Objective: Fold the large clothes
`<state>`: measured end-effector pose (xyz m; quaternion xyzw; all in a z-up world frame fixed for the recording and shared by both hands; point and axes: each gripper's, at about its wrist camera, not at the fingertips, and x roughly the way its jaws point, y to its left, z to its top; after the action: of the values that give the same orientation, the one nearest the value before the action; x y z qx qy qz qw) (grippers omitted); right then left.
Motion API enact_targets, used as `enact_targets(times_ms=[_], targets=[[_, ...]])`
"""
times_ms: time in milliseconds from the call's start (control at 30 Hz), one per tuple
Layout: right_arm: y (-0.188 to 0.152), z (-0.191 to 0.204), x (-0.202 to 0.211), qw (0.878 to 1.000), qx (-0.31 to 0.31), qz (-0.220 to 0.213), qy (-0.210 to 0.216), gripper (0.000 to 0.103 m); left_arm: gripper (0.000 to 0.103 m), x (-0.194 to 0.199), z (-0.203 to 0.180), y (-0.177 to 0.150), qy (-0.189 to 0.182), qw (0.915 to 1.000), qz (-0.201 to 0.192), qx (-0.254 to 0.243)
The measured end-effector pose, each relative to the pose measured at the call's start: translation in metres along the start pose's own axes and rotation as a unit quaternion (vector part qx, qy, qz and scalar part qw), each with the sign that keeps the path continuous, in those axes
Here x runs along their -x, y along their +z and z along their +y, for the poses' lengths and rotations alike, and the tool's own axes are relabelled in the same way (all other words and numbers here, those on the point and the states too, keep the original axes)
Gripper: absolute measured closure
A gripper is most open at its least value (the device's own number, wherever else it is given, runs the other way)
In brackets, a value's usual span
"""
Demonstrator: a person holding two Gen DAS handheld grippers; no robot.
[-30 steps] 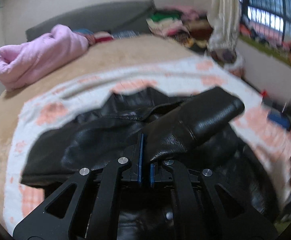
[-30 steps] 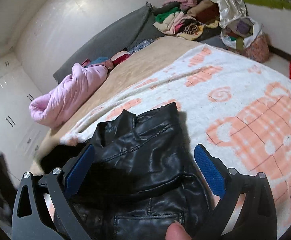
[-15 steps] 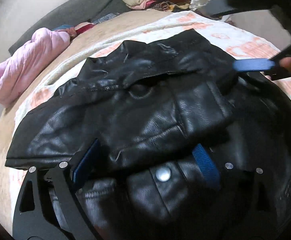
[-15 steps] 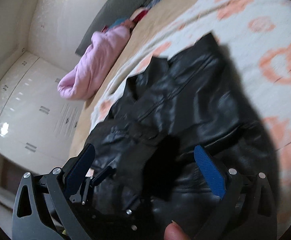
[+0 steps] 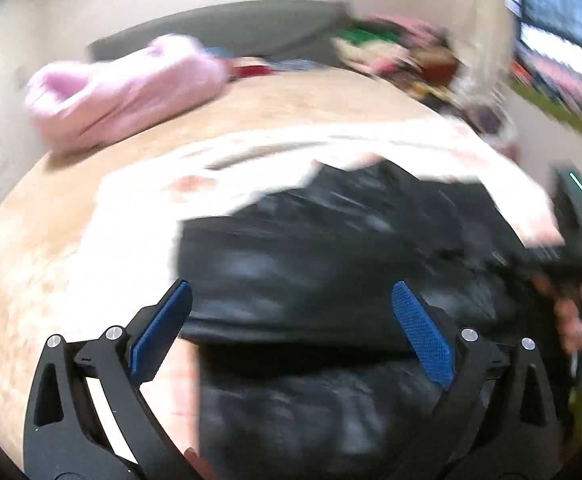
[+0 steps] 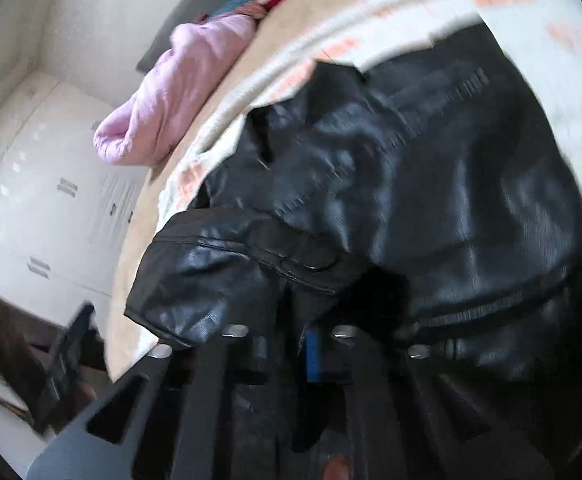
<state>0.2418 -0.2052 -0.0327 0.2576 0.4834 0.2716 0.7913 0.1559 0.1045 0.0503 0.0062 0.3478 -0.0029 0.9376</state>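
A black leather jacket [image 5: 331, 248] lies on the white and orange blanket [image 5: 151, 184], blurred by motion in the left wrist view. My left gripper [image 5: 291, 286] hovers over its near left part; its jaws are opening wide and the blue pads [image 5: 163, 332] press on nothing. In the right wrist view the jacket [image 6: 431, 184] fills the frame. My right gripper [image 6: 299, 332] is shut on a fold of it, just under the cuffed sleeve end [image 6: 211, 276] that hangs over the fingers. A hand [image 5: 571, 312] with the right gripper shows at the left view's right edge.
A pink padded garment [image 5: 123, 88] lies at the bed's far left, by the grey headboard [image 5: 231, 28]. A pile of mixed clothes [image 5: 391, 52] sits at the far right corner. White cabinets [image 6: 51, 200] stand beside the bed. A window [image 5: 551, 20] is at the right.
My left gripper let go of the sleeve, opened wide and swung left over the jacket's edge. My right gripper came down onto the jacket and shut on a fold.
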Motion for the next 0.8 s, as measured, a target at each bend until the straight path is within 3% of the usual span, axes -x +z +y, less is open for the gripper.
enact_targets(times_ms=[133, 267, 300, 333, 400, 500, 667, 800], targets=[[0.014, 0.037, 0.031, 0.993, 0.107, -0.058, -0.012, 0.099, 0.009, -0.015, 0.071, 0.021, -0.017, 0.9890, 0.015, 0.146], [0.024, 0.056, 0.061, 0.975, 0.182, -0.112, -0.056, 0.099, 0.010, -0.033, 0.087, 0.031, -0.017, 0.9850, 0.001, 0.172], [0.025, 0.055, 0.066, 0.971, 0.192, -0.124, -0.067, 0.099, 0.014, -0.039, 0.088, 0.032, -0.023, 0.9841, 0.000, 0.176], [0.026, 0.052, 0.070, 0.968, 0.197, -0.135, -0.078, 0.099, 0.021, -0.045, 0.086, 0.033, -0.033, 0.9835, -0.005, 0.178], [0.026, 0.041, 0.075, 0.967, 0.192, -0.140, -0.096, 0.099, 0.054, -0.057, 0.079, 0.031, -0.046, 0.9847, -0.001, 0.168], [0.027, 0.026, 0.068, 0.971, 0.175, -0.126, -0.102, 0.099, 0.072, -0.078, 0.058, 0.026, -0.072, 0.9884, 0.021, 0.132], [0.022, 0.024, 0.059, 0.967, 0.185, -0.118, -0.127, 0.099, 0.073, -0.096, 0.029, 0.017, -0.092, 0.9917, 0.041, 0.080], [0.023, 0.026, 0.054, 0.968, 0.183, -0.114, -0.132, 0.097, 0.078, -0.127, 0.021, -0.003, -0.093, 0.9869, 0.110, 0.072]])
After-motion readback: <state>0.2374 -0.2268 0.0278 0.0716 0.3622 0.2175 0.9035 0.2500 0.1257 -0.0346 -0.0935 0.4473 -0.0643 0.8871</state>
